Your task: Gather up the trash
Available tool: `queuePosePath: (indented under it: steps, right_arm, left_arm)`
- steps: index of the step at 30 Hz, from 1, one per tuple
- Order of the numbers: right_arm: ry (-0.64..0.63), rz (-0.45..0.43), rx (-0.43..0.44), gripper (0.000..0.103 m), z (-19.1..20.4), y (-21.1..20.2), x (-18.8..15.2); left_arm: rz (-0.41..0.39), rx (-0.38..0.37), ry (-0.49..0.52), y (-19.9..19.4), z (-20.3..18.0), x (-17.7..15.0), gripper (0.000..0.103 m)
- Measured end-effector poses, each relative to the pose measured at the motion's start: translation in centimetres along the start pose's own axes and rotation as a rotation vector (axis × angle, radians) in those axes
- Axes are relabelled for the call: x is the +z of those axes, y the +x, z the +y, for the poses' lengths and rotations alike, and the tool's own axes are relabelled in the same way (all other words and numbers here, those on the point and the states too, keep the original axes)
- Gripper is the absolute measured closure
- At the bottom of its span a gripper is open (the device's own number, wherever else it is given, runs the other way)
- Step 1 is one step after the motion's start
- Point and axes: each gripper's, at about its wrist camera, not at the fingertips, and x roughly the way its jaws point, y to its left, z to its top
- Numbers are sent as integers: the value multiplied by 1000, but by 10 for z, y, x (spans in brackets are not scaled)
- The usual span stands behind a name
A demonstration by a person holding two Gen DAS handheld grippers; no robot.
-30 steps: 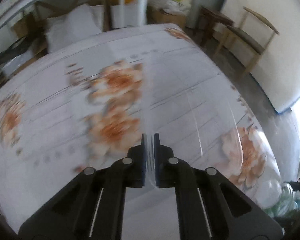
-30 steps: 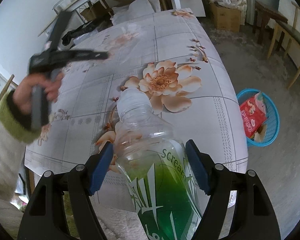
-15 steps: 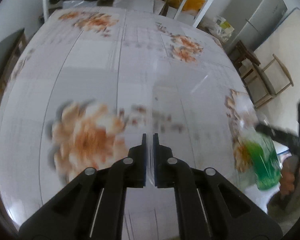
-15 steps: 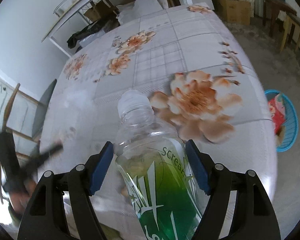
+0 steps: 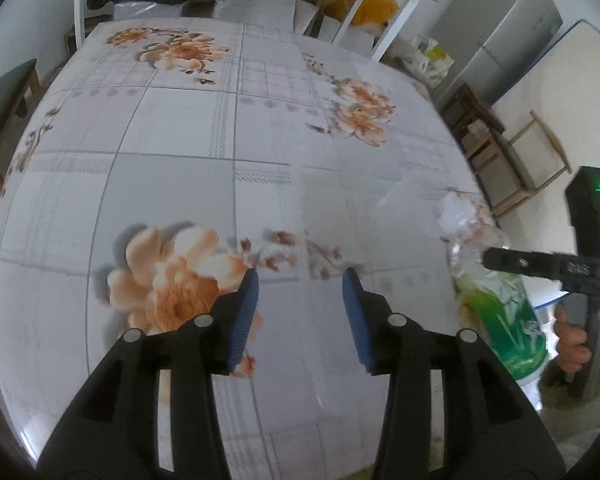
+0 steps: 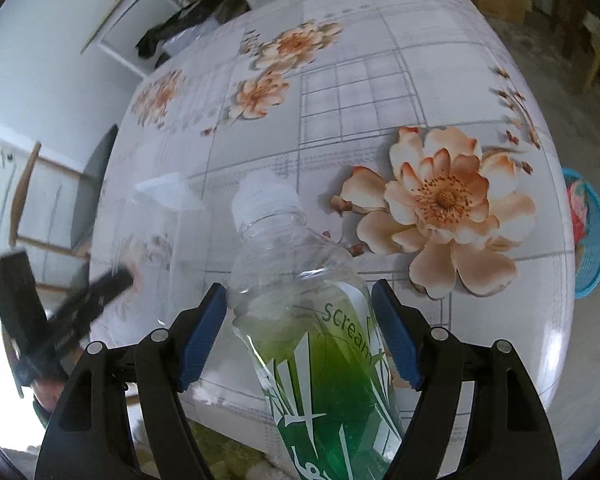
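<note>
My right gripper (image 6: 298,296) is shut on a clear plastic bottle (image 6: 308,312) with a green "scream" label and white cap, held above the near edge of the flowered table (image 6: 380,92). The bottle also shows in the left wrist view (image 5: 496,308), with the right gripper (image 5: 540,262) at the far right. My left gripper (image 5: 300,284) is open and empty above the tablecloth (image 5: 180,140). A faint sheet of clear plastic film (image 6: 160,208) hangs just ahead of the left gripper (image 6: 100,292) in the right wrist view.
A blue basket (image 6: 590,232) holding a red wrapper stands on the floor right of the table. A wooden chair (image 5: 528,160) and a grey cabinet (image 5: 504,28) stand to the right. A white shelf (image 5: 380,4) with bags is behind the table.
My left gripper has opened; it was shut on a thin clear film half a second ago. The right gripper keeps its hold on the bottle and has swung slightly over the table.
</note>
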Motion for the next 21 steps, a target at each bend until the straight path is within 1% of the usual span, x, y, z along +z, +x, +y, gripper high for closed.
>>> queuePosePath:
  steps: [1,2,3,5,7,12,14,18,21]
  right_arm:
    - [-17,3,-1,30,2,1,0]
    - [-25,6,4,30,3,1,1]
    - [-25,8,16,31,2,1,1]
    - [8,6,44,31,-3,1,0]
    - [56,-9,58,31,-9,-1,-1]
    - [290,-79,112,31,-42,-9,-10]
    - [333,-99,110,31,-48,-12,-13]
    - [282,-114,70,30,-42,-19,-18]
    - [215,-122,40,27,-33,-25,-21]
  left_arm:
    - [7,0,0,3,1,2,65]
    - [14,3,4,8,1,4,71]
    - [21,6,17,13,0,6,75]
    - [37,11,32,20,-2,7,84]
    - [48,-2,37,24,-5,6,90]
    - [58,-34,48,24,-20,-9,92]
    - [62,-34,50,25,-24,-14,92]
    - [60,-20,66,24,-30,-18,92]
    - [58,-1,86,24,-34,-19,92]
